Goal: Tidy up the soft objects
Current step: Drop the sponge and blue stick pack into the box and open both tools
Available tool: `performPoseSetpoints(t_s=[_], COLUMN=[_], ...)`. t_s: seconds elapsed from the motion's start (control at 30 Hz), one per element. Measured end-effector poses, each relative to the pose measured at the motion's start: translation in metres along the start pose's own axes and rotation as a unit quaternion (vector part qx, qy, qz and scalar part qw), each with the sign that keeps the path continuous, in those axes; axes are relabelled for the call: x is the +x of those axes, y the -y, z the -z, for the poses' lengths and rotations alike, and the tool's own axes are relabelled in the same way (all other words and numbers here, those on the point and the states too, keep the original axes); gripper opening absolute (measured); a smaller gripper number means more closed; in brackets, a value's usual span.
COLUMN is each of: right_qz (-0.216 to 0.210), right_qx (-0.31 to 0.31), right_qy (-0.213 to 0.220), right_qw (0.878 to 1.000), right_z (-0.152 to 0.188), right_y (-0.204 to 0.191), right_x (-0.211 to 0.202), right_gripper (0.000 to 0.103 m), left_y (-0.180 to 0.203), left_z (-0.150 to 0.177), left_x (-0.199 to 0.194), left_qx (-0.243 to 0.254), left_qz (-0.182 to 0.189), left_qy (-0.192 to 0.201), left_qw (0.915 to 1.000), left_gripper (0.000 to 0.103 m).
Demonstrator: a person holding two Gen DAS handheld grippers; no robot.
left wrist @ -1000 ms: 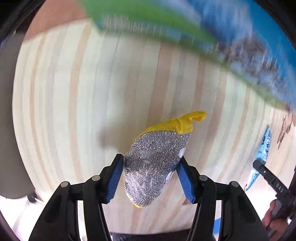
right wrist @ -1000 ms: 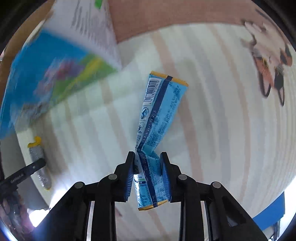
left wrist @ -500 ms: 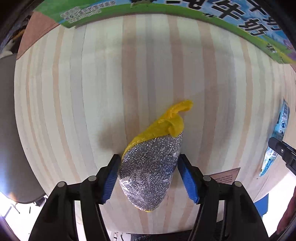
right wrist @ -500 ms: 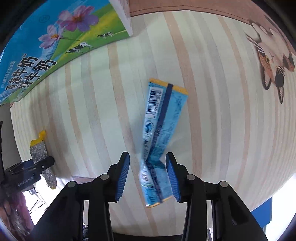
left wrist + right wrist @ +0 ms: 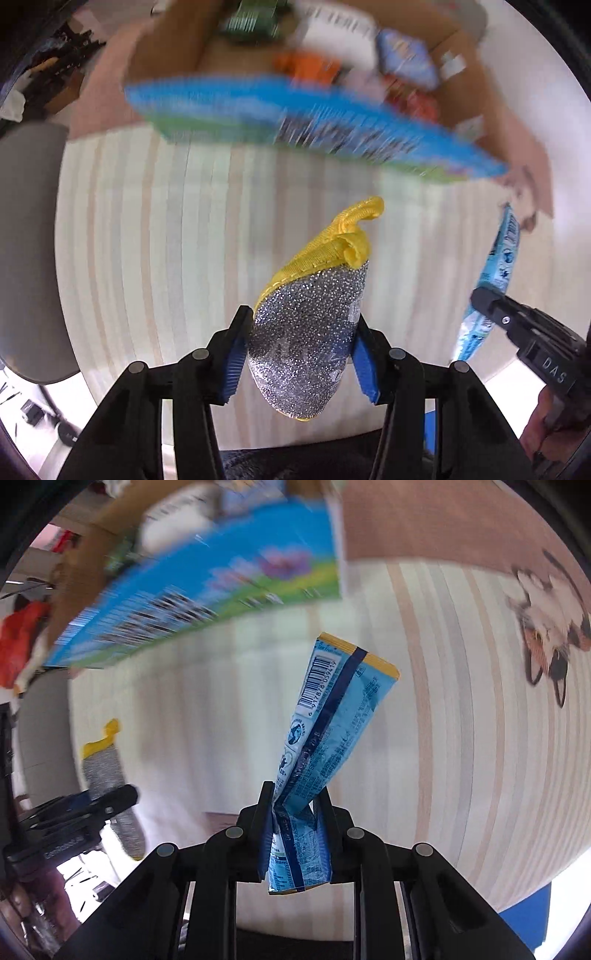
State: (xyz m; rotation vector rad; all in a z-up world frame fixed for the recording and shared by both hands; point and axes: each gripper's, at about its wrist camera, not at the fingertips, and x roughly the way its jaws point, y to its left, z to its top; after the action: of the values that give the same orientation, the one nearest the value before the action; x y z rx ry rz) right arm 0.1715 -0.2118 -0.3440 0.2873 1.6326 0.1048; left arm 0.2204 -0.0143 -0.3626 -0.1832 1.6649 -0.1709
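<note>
My left gripper (image 5: 301,349) is shut on a silver glitter scouring pad with a yellow back and loop (image 5: 314,325), held above the striped wooden table (image 5: 147,240). My right gripper (image 5: 295,823) is shut on a light blue snack packet (image 5: 325,746) with a barcode and yellow ends, also lifted off the table. The packet and the right gripper show at the right edge of the left wrist view (image 5: 495,280). The pad and the left gripper show at the left of the right wrist view (image 5: 107,775).
A blue and green milk carton box (image 5: 314,122) stands at the far side of the table, with an open cardboard box of mixed items (image 5: 332,48) behind it. A cat picture (image 5: 546,627) lies at the far right. A grey chair (image 5: 26,240) is at the left.
Both grippers have risen and tilted up, so the boxes behind the table have come into view. The right gripper has closed on the packet, which was loose between its fingers half a second ago.
</note>
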Motion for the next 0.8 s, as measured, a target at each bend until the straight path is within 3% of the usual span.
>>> performPoseSetpoints(t_s=[0.17, 0.33, 0.53, 0.7, 0.8], right_qz=[-0.018, 0.017, 0.084, 0.129, 0.159], right_qx=[-0.041, -0.06, -0.05, -0.034, -0.032], right_qy=[0.064, 0.102, 0.082, 0.056, 0.042], right_qw=[0.997, 0.993, 0.992, 0.989, 0.986], right_z=[-0.036, -0.101, -0.194, -0.229, -0.236], right_y=[-0.027, -0.047, -0.057, -0.05, -0.041], right_x=[-0.083, -0.12, -0.085, -0.032, -0.004], right_gripper=[0.021, 0.021, 0.021, 0.021, 0.022], left_y=[0.014, 0.0, -0.013, -0.031, -0.039], left_z=[-0.045, -0.096, -0.175, -0.215, -0.228], left_x=[-0.074, -0.103, -0.085, -0.044, -0.02], left_qx=[0.007, 0.007, -0.005, -0.017, -0.022], left_qz=[0.013, -0.015, -0.063, -0.087, -0.076], left_qy=[0.067, 0.102, 0.069, 0.027, -0.004], left_qw=[0.9977, 0.9947, 0.9956, 0.9957, 0.9968], left_gripper=[0.048, 0.048, 0.048, 0.048, 0.051])
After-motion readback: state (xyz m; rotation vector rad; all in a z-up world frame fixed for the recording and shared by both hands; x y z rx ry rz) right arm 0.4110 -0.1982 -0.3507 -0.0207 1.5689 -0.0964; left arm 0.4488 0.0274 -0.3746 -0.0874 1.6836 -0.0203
